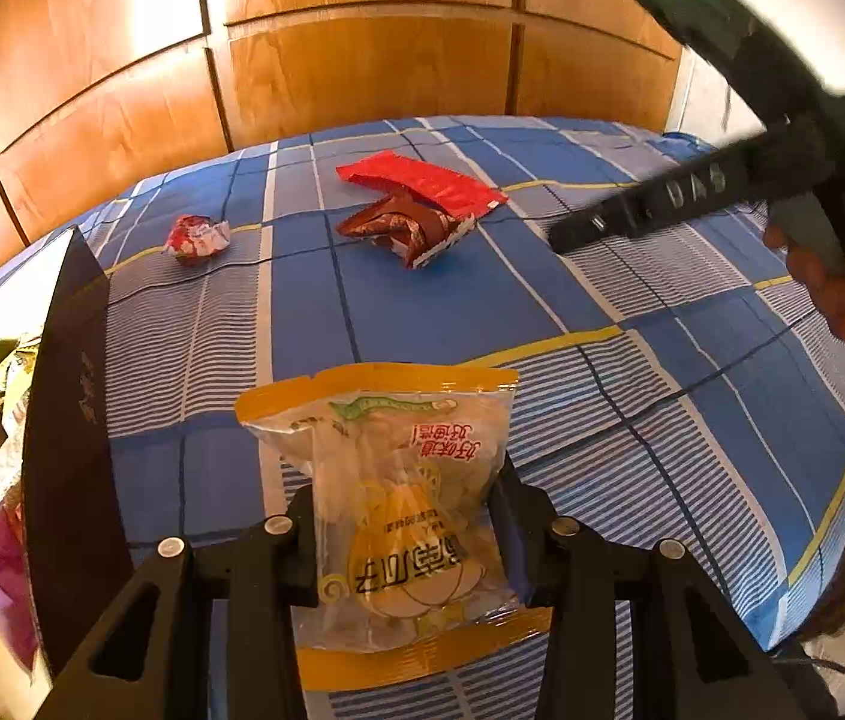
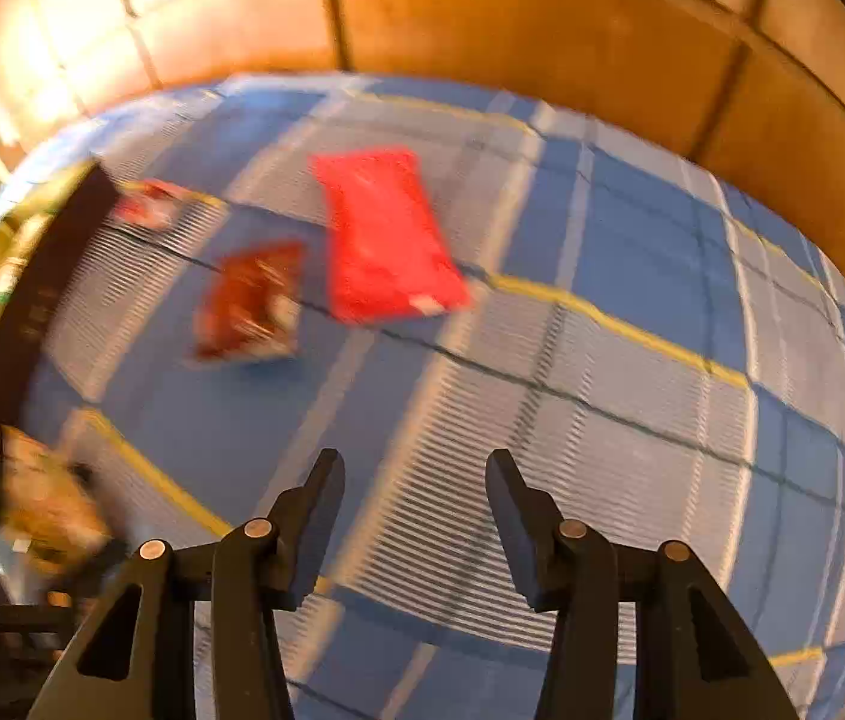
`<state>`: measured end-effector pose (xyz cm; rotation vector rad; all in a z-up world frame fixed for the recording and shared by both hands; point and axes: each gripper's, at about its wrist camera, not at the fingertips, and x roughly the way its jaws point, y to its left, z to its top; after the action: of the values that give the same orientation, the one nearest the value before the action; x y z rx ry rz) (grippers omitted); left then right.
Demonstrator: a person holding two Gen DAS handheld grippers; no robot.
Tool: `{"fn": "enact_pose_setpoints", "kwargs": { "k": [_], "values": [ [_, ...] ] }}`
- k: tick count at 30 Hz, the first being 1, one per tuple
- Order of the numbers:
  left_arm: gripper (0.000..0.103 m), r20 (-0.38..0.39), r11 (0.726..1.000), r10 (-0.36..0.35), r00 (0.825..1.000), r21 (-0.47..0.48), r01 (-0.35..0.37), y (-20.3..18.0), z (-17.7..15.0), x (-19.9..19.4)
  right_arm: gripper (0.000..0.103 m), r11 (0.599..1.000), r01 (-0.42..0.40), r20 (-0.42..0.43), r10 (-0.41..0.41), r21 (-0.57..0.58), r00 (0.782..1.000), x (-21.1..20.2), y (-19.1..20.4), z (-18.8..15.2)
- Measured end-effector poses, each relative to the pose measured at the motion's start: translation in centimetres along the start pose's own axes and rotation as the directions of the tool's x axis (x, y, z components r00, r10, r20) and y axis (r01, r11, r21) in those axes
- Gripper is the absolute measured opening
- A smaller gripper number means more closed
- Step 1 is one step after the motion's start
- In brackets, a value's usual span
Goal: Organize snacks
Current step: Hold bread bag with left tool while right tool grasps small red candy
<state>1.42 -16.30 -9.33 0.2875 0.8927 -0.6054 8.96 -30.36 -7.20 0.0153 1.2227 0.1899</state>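
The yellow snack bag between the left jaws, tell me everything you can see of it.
The yellow snack bag is a clear plastic pouch with yellow-orange bands at both ends, red and dark print and a cartoon drawing, with pale contents showing through. It looks crinkly, sealed and full. It sits between the jaws of the left gripper, which press its sides, over the blue checked cloth. Its print reads upside down in this view.

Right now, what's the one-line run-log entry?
left tongs: shut on yellow snack bag | right tongs: open, empty | loose: red packet
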Motion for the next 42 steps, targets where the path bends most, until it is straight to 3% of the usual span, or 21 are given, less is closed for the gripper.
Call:
{"fn": "enact_pose_setpoints", "kwargs": {
  "k": [7,9,12,17,21,22,24,26,28,32,36,42],
  "values": [
    [0.043,0.037,1.0,-0.023,0.999,-0.009,0.023,0.3,-0.3,-0.2,0.05,0.966,-0.151,0.011,0.157,-0.21,0.988,0.7,8.1,6.7],
    [0.043,0.041,0.999,-0.034,0.999,-0.015,0.034,0.4,-0.4,-0.1,0.05,0.957,-0.239,-0.029,0.237,-0.163,0.971,2.2,9.8,8.9],
    [0.043,0.046,0.998,-0.051,0.998,-0.028,0.052,0.7,-0.4,-0.1,0.05,0.95,-0.302,-0.035,0.3,-0.08,0.953,4.5,11.1,12.0],
    [0.043,0.055,0.997,-0.067,0.996,-0.031,0.068,1.1,-0.7,-0.2,0.052,0.949,-0.311,-0.062,0.314,0.048,0.947,8.5,11.7,15.2],
    [0.043,0.057,0.996,-0.078,0.995,-0.038,0.08,1.4,-0.8,-0.3,0.052,0.954,-0.294,-0.129,0.299,0.054,0.945,11.2,13.0,16.2],
    [0.043,0.058,0.996,-0.077,0.995,-0.036,0.079,1.4,-0.8,-0.3,0.052,0.962,-0.269,-0.144,0.272,0.037,0.951,11.7,13.4,16.2],
    [0.043,0.059,0.996,-0.076,0.995,-0.035,0.078,1.5,-0.9,-0.3,0.032,0.975,-0.22,-0.136,0.214,-0.033,0.967,11.4,14.1,16.0],
    [0.043,0.059,0.996,-0.075,0.995,-0.035,0.077,1.6,-0.9,-0.2,0.031,0.972,-0.226,-0.152,0.215,-0.06,0.965,11.0,14.4,15.6],
    [0.043,0.059,0.997,-0.073,0.996,-0.035,0.075,1.5,-0.8,-0.2,0.031,0.977,-0.19,-0.13,0.177,-0.098,0.976,9.7,14.1,14.6],
    [0.043,0.057,0.997,-0.068,0.996,-0.035,0.07,1.5,-0.8,-0.3,0.031,0.969,-0.227,-0.091,0.219,-0.096,0.971,6.4,12.1,12.5],
    [0.043,0.055,0.998,-0.057,0.997,-0.032,0.059,1.3,-0.8,-0.4,0.031,0.962,-0.26,-0.112,0.25,-0.085,0.962,3.1,9.1,8.6],
    [0.043,0.048,0.999,-0.035,0.998,-0.027,0.037,0.6,-0.7,0.1,0.031,0.988,-0.131,-0.189,0.113,-0.083,0.975,1.8,4.7,1.4]
  ]
}}
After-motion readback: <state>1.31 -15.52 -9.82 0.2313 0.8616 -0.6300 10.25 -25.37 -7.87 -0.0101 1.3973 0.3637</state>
